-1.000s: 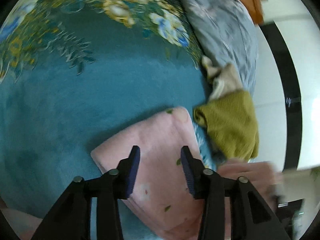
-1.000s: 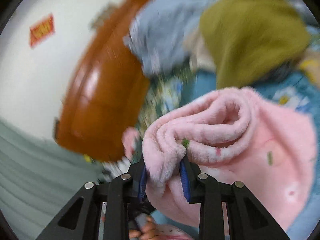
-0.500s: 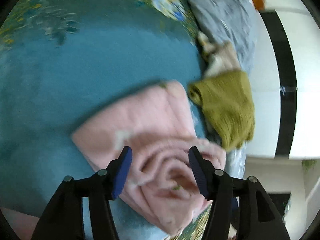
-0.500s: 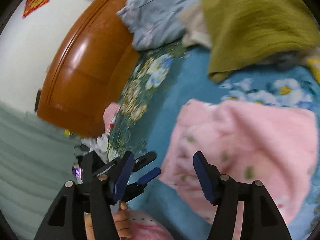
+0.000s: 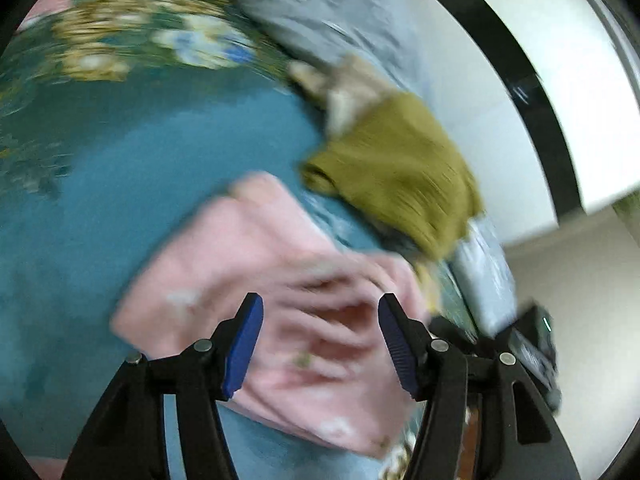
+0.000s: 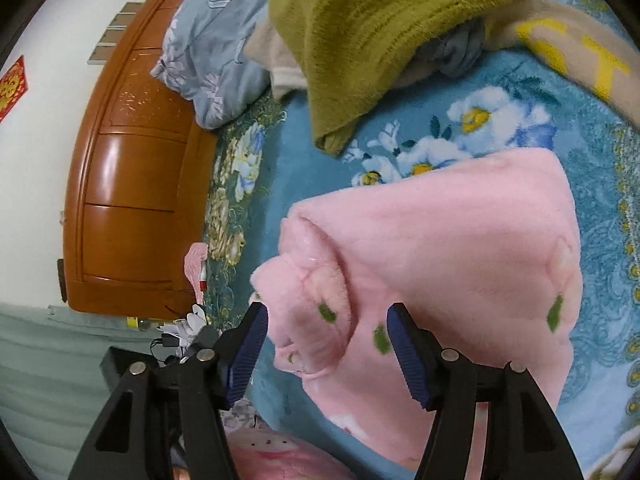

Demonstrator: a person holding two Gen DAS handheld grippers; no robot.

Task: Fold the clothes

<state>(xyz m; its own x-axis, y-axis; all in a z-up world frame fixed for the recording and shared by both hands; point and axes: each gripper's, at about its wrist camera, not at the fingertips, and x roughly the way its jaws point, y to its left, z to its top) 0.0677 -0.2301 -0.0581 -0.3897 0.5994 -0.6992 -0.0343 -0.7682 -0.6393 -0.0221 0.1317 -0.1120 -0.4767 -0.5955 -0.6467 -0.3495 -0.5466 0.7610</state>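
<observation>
A pink fleece garment [image 6: 440, 240] with small green marks lies folded on the blue flowered blanket [image 6: 600, 200]. Its bunched, rolled corner sits between the jaws of my right gripper [image 6: 327, 308], which is open; the pads do not press on it. In the blurred left wrist view the same pink garment [image 5: 260, 248] lies just below and ahead of my left gripper [image 5: 320, 300]. That gripper is open and hovers over the creased upper layer with nothing gripped.
An olive-green garment [image 6: 380, 32] lies on a heap beyond the pink one, with a beige cloth [image 6: 568, 52] and a grey-blue flowered pillow [image 6: 212, 52]. A wooden headboard [image 6: 132, 160] stands at the left. The olive garment [image 5: 396, 168] lies near the bed's right edge.
My right gripper let go of the pink fold, opened wide and sank toward the garment, which now lies folded. My left gripper opened wider, rolled and drew back over the upper layer.
</observation>
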